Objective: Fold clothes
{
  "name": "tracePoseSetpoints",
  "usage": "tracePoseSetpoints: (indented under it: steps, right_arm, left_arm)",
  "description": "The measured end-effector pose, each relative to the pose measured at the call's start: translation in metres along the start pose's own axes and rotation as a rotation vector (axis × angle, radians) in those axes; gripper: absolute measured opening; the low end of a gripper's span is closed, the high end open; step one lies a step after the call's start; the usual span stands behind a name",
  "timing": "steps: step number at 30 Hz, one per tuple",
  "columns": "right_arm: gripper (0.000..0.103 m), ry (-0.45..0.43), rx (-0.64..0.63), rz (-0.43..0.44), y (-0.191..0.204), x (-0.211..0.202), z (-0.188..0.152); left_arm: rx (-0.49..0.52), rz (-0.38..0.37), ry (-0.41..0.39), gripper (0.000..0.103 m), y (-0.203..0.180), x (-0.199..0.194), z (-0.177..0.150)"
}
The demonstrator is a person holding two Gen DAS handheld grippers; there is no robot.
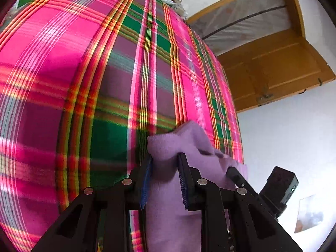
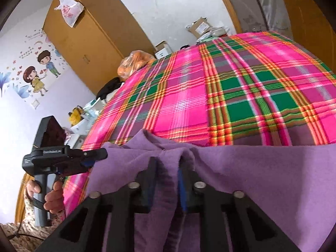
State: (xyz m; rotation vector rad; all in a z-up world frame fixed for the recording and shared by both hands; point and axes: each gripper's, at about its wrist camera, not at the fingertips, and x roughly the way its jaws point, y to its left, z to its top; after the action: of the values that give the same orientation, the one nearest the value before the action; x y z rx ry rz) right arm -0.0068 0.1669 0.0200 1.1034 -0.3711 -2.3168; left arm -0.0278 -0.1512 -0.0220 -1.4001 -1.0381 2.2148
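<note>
A lilac fleece garment (image 1: 189, 142) hangs over the near edge of a bed with a pink, green and orange plaid cover (image 1: 105, 73). My left gripper (image 1: 166, 157) is shut on a bunched fold of it, and the cloth fills the gap between the blue pads. In the right wrist view the garment (image 2: 252, 168) stretches wide across the bed's front edge. There my right gripper (image 2: 168, 161) is shut on a raised pleat of the fleece. The left gripper (image 2: 100, 154) shows at the left, held by a hand (image 2: 52, 195), pinching the garment's corner. The right gripper's finger (image 1: 235, 174) shows beside the cloth.
The plaid cover (image 2: 231, 84) spreads flat behind the garment. A brown wardrobe (image 2: 88, 42), an orange bag (image 2: 134, 63) and boxes (image 2: 199, 28) stand beyond the bed. An open wooden door (image 1: 273, 67) is at the right of the left wrist view.
</note>
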Motion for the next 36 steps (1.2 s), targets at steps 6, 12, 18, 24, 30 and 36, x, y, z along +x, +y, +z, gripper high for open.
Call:
tracePoseSetpoints:
  steps: [6, 12, 18, 24, 30, 36]
  right_arm:
    - [0.010, -0.081, 0.019, -0.035, -0.004, -0.010, -0.002]
    - [0.009, -0.043, 0.064, -0.077, -0.014, 0.002, -0.006]
    - [0.011, -0.024, 0.044, -0.103, -0.009, 0.005, -0.006]
    - [0.034, -0.042, 0.093, -0.095, -0.014, -0.018, -0.018]
    - [0.046, -0.001, 0.195, 0.026, -0.027, -0.034, -0.044]
    - [0.054, 0.042, 0.178, 0.058, -0.018, -0.021, -0.045]
  left_arm:
    - [0.000, -0.051, -0.020, 0.017, -0.001, 0.006, 0.009]
    - [-0.007, -0.043, -0.006, 0.017, -0.004, 0.017, 0.013]
    - [-0.009, -0.010, -0.002, 0.023, -0.009, 0.021, 0.015]
    - [-0.007, -0.015, -0.019, 0.023, -0.010, 0.017, 0.012]
    - [-0.018, -0.012, -0.039, 0.023, -0.002, 0.005, 0.009]
    - [-0.005, 0.003, -0.041, 0.021, -0.006, -0.003, -0.001]
